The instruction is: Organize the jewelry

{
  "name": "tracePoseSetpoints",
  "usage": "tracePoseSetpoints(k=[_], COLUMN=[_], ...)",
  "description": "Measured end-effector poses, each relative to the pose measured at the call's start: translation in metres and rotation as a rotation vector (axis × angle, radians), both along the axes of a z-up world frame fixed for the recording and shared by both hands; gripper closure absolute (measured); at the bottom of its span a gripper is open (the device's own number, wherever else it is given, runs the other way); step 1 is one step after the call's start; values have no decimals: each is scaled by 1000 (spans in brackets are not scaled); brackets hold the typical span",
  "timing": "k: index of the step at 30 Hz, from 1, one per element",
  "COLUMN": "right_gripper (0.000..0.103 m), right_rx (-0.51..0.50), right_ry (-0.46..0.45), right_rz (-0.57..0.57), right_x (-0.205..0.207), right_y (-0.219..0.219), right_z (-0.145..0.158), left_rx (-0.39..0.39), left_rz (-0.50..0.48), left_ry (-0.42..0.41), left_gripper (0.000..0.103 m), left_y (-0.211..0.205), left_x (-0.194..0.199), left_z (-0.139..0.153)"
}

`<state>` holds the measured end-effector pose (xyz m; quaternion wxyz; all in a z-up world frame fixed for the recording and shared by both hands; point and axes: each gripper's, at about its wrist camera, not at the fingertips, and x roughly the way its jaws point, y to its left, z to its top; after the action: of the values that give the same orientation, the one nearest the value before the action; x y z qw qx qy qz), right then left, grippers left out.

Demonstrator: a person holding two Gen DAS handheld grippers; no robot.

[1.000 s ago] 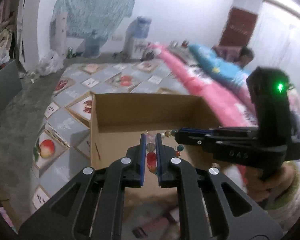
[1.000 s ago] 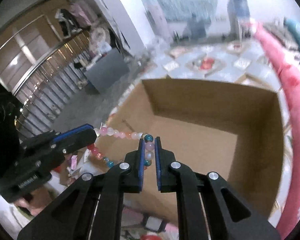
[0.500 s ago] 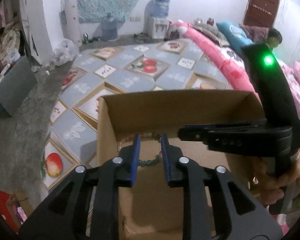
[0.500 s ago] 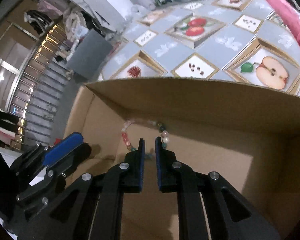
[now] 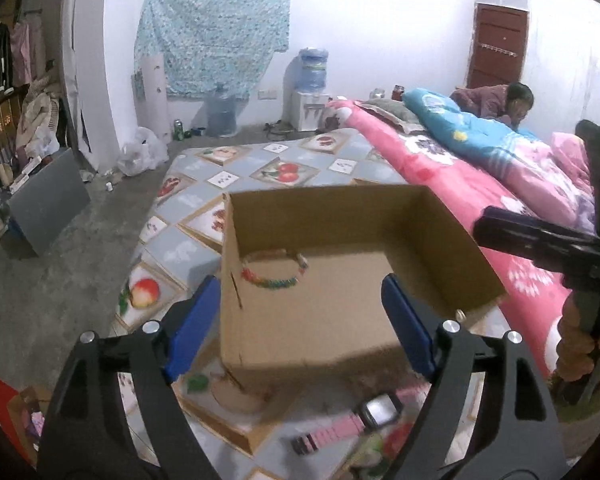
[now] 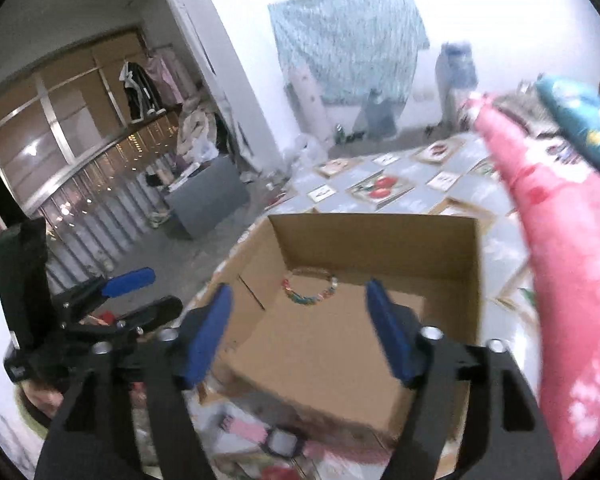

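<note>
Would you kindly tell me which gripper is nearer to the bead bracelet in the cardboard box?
Left, it seems. The left gripper hangs just outside the box, beside the corner holding the bracelet; the right gripper is towards the opposite wall. Both jaws are opening, empty.

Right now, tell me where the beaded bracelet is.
The beaded bracelet lies on the floor of the cardboard box, in its far left corner in both wrist views, clear of both grippers.
</note>
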<state>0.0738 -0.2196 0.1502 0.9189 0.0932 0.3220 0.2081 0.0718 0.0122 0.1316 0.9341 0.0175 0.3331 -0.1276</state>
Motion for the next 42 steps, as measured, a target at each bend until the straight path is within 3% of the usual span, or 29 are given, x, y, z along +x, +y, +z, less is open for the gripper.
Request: tracePoseSetpoints(k=[1, 6, 11, 18, 28, 37, 42], right_gripper=[18, 7, 6, 6, 6, 6, 6], right_rx=[-13, -158, -293, -419, -370, -302, -303], right_ry=[-1, 7, 3, -33, -89, -112, -136], right_rz=[-18, -104, -145, -161, -197, -222, -225], right_x=[-6, -32, -41, -43, -57, -85, -94], right_y=[-3, -15, -22, -27, -42, -39, -30], right_z=[-3, -25, -47, -59, -41, -39, -35], left_rx=[7, -5, -71, -89, -155, -309, -276], left_rz=[7, 32, 83, 138, 130, 86, 62], left_ry=[2, 63, 138, 139, 104, 141, 93], left_gripper=[23, 19, 16, 12, 8, 8, 8], left_y=[-3, -17, -19, -18, -10, 6, 11], left_x=[-6, -32, -34, -25, -23, -42, -54], left_z=[-3, -30, -58, -66, -54, -60, -54])
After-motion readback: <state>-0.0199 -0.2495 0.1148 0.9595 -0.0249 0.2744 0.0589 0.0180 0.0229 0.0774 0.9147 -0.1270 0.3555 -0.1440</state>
